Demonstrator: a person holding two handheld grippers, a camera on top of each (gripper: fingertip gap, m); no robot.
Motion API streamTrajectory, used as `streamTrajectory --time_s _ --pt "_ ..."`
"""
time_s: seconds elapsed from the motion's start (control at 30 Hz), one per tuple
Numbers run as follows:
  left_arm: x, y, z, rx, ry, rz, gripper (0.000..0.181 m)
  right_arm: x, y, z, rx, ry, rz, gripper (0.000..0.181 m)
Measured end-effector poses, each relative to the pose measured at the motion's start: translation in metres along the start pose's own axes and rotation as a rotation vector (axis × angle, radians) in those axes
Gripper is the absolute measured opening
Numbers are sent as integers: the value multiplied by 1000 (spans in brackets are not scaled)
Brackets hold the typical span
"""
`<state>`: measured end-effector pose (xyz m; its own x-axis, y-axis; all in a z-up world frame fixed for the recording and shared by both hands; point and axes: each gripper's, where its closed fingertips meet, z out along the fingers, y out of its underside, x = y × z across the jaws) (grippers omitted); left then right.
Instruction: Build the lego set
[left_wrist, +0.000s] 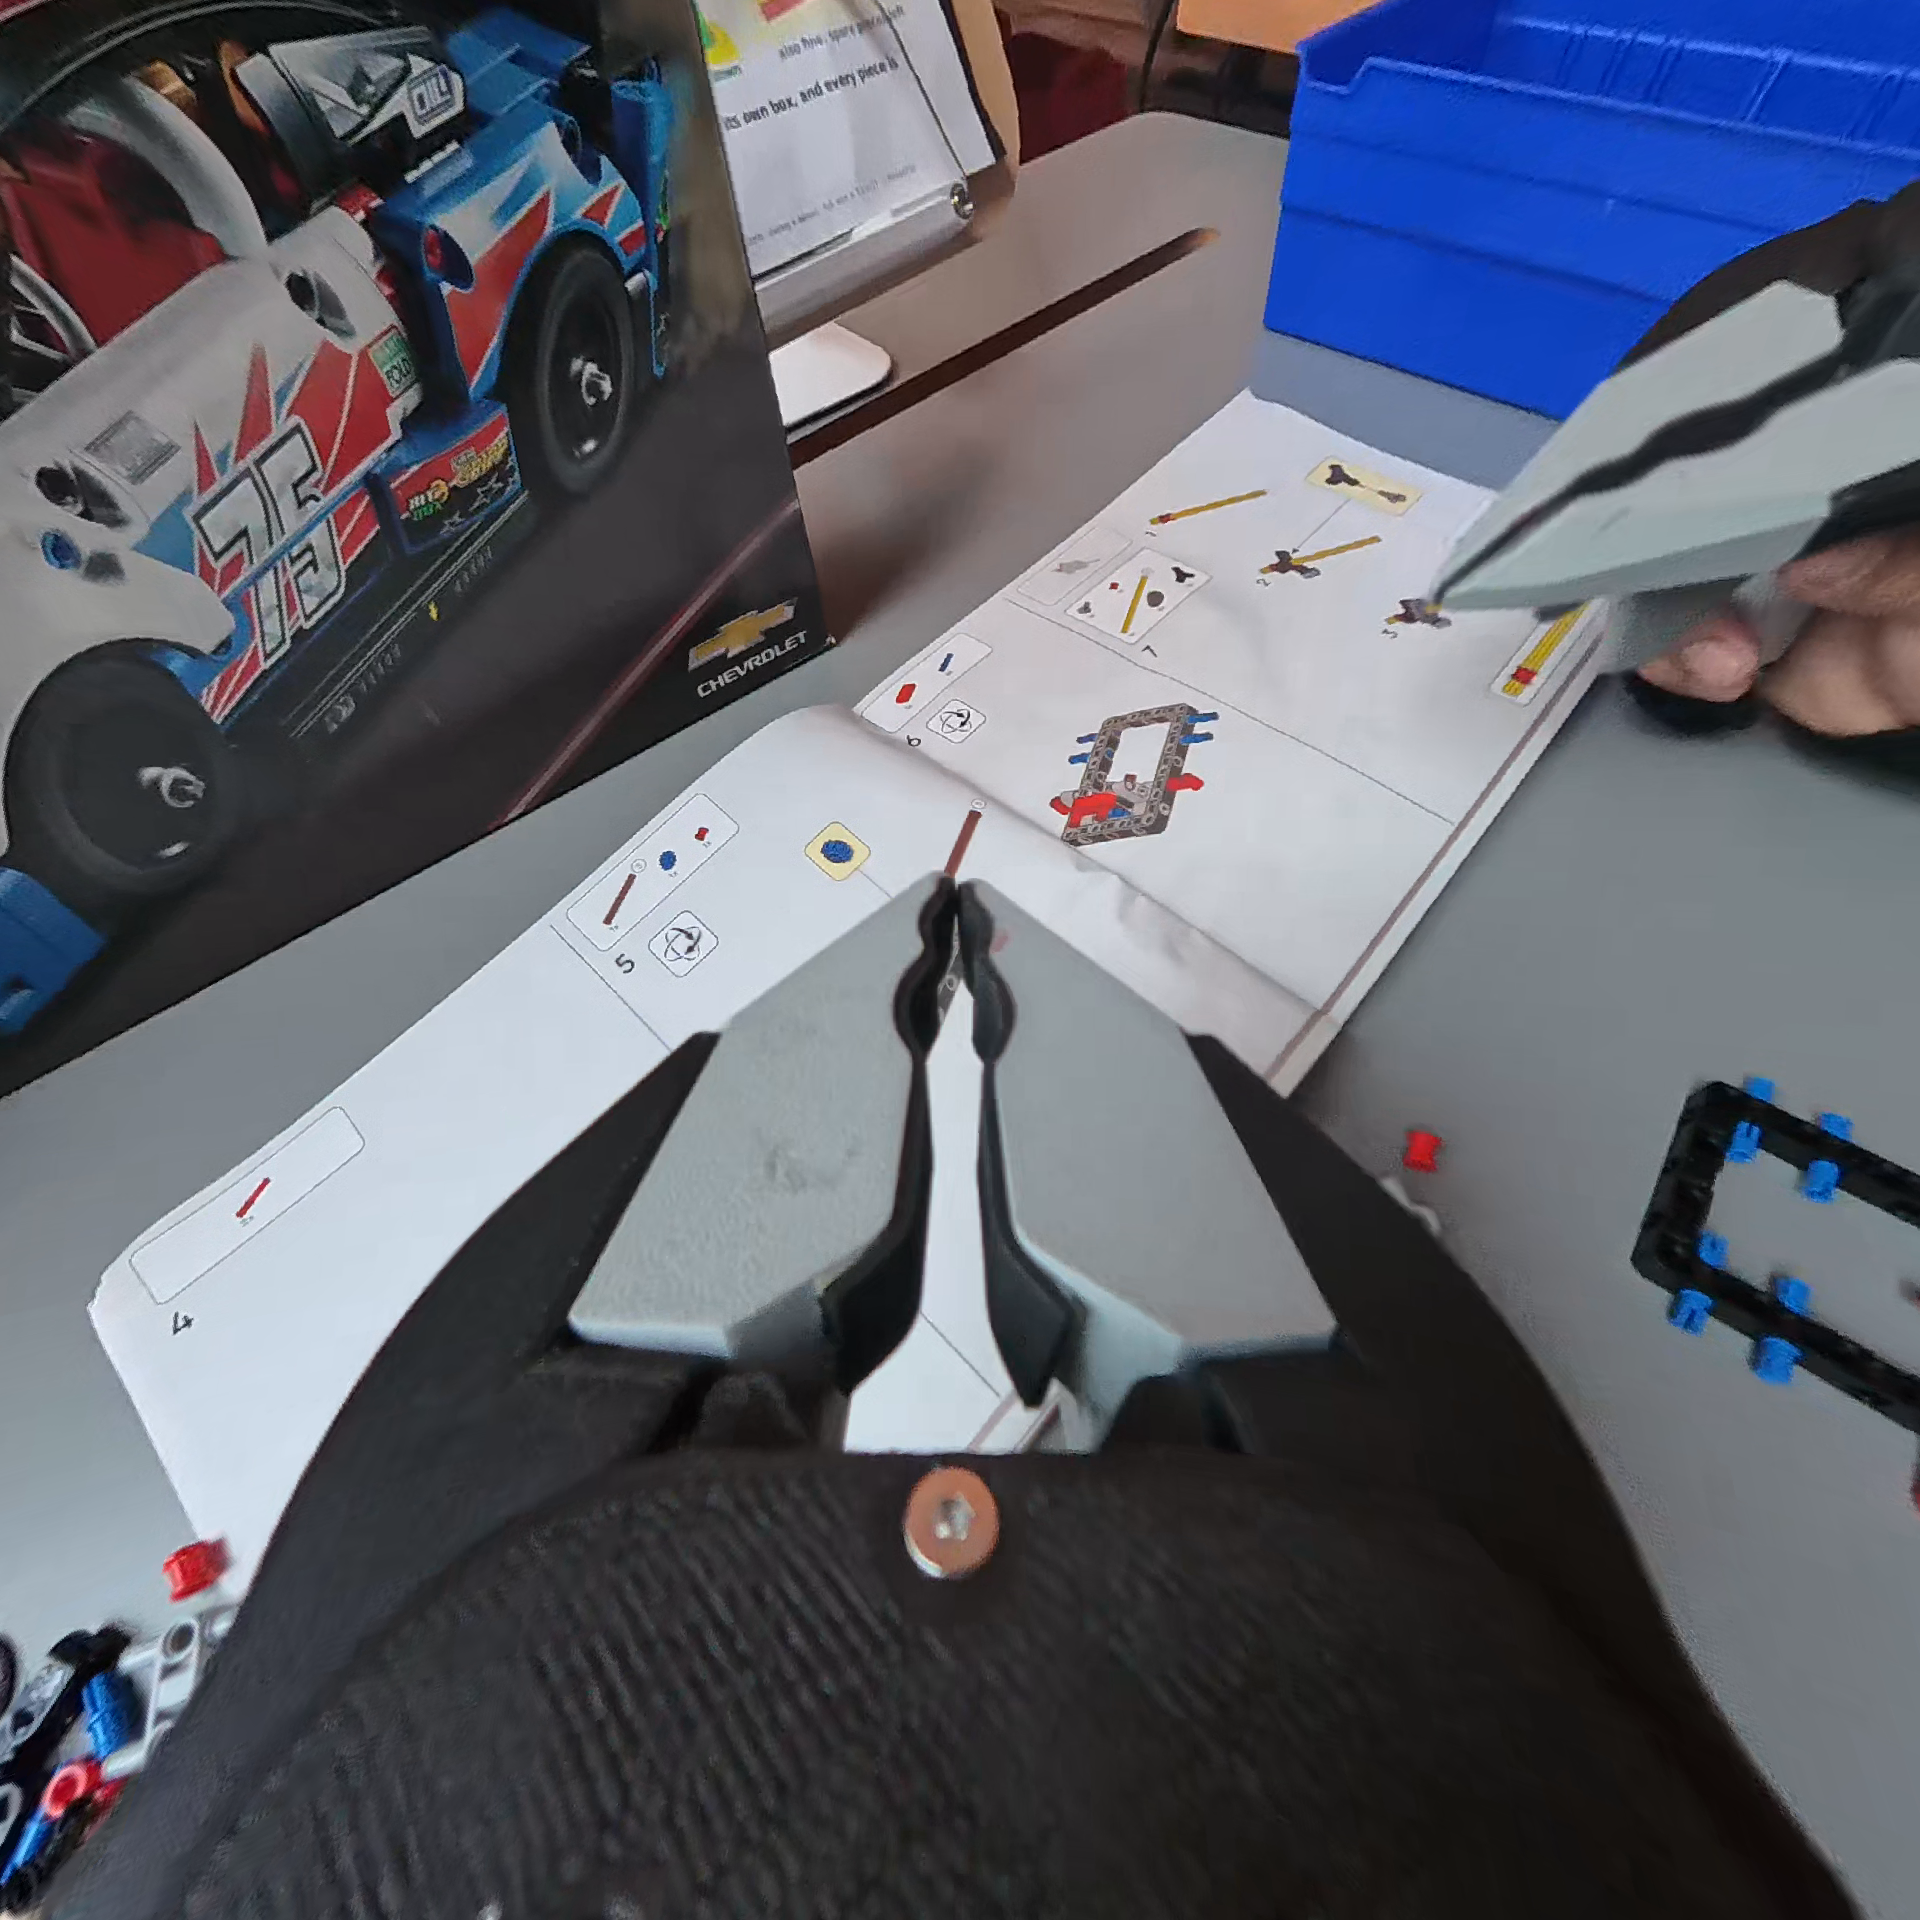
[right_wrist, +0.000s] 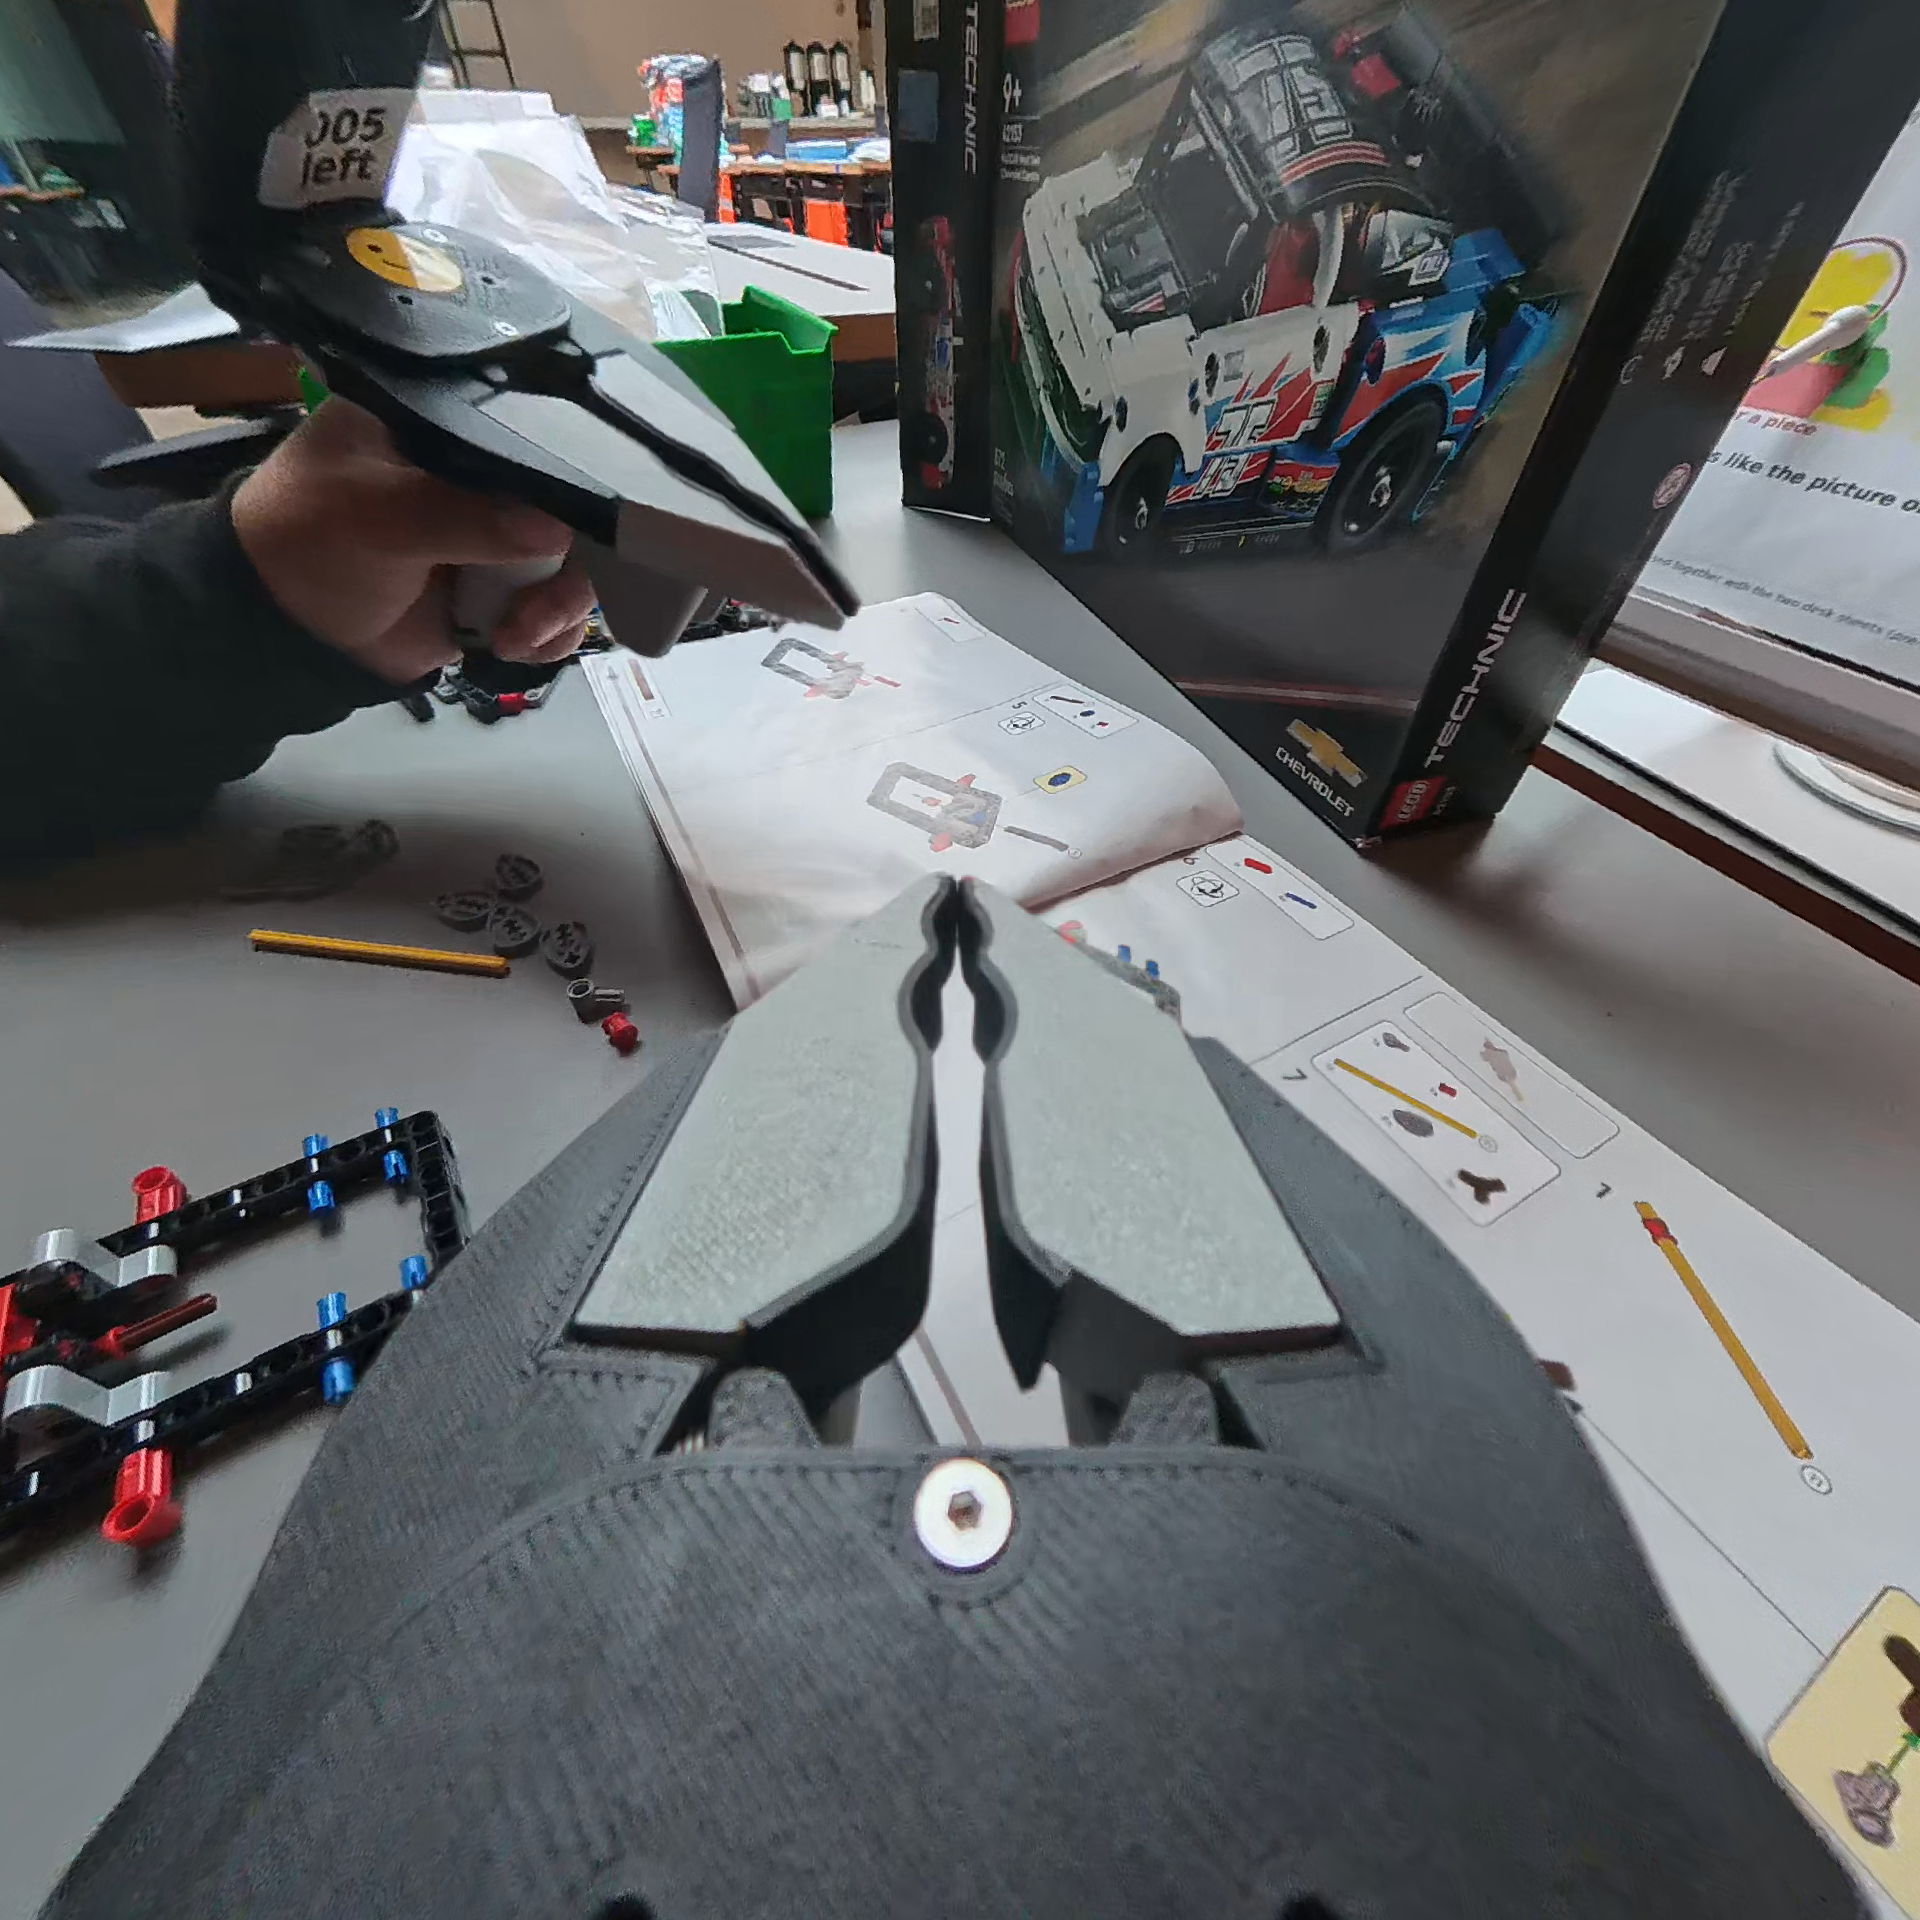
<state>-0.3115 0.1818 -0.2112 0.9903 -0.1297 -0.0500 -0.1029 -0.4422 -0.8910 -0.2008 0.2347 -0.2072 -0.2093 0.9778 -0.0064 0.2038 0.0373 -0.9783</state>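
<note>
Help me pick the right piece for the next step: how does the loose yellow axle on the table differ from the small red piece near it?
The yellow axle is a long thin rod; the red piece is short and stubby. The axle lies apart; the red piece sits beside a small grey connector. Both rest loose on the grey table.

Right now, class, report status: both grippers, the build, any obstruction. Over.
Left gripper shut, empty; right gripper likewise, both above open white instruction booklet. Black rectangular beam frame with blue pins lies untouched. Nothing blocking.
</note>
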Motion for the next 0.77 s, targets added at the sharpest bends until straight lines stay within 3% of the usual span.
streamTrajectory --time_s 0.1,0.17,0.23,0.27,0.37,0.43,0.77 --pt "1 7 6 -43 -34 50 0 2 -4 -2 21 33 -26 2" --pt "4 5 8 -32 -37 68 16 4 -9 -5 49 50 -32 26" --pt "6 4 7 -25 -35 67 13 3 -7 -6 41 38 -24 15" --pt "4 4 6 -21 -51 73 0 3 -4 -6 19 30 -18 0" --pt "4 2 5 -17 -65 94 0 3 2 -3 -3 26 -10 0" --pt "6 1 5 -5 -58 86 0 3 -1 -3 9 28 -15 12" --pt "2 0 3 4 -73 63 5 -1 0 -2 3 4 -12 9"
